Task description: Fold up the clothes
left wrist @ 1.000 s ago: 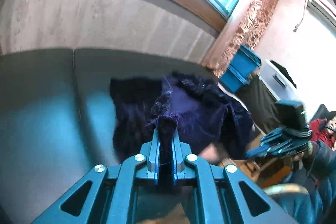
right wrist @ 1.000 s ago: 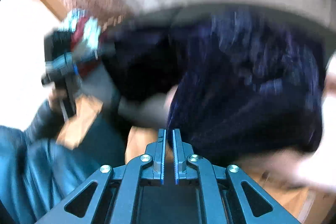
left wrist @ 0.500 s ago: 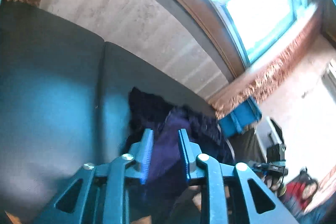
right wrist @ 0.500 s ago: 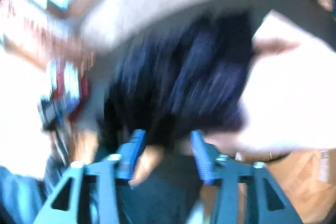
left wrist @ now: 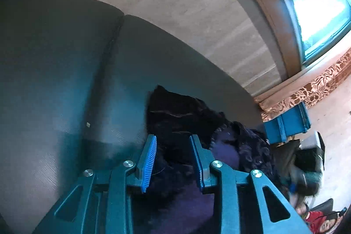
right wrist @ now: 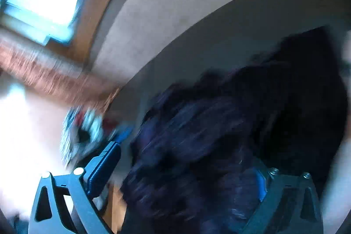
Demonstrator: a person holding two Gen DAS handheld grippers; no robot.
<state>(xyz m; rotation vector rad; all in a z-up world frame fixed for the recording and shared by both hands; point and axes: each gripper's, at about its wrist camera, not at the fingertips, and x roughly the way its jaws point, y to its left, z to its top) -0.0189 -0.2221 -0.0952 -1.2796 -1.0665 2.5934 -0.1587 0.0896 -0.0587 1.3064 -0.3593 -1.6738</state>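
A dark purple fuzzy garment [left wrist: 179, 115] lies bunched on the grey table [left wrist: 54, 80], near its right end. My left gripper [left wrist: 173, 159] hangs just above the garment's near edge. Its jaws are opening, and the blue pads [left wrist: 150, 157] stand apart without pressing the cloth under the gap. The right wrist view is blurred by motion. There my right gripper [right wrist: 182, 177] has its jaws opening very wide. The garment [right wrist: 219, 135] fills the space between and beyond them, loose from either finger [right wrist: 103, 166].
A seam [left wrist: 107, 52] splits the tabletop into two panels. A pale wall [left wrist: 175, 3] and a window [left wrist: 318, 3] rise behind the table. A blue crate [left wrist: 287, 124] and dark clutter sit off the table's right end, under a patterned curtain [left wrist: 307, 91].
Both grippers went from shut on the garment to open and let it go. The cloth settled onto the table. Both views swung sideways and rolled.
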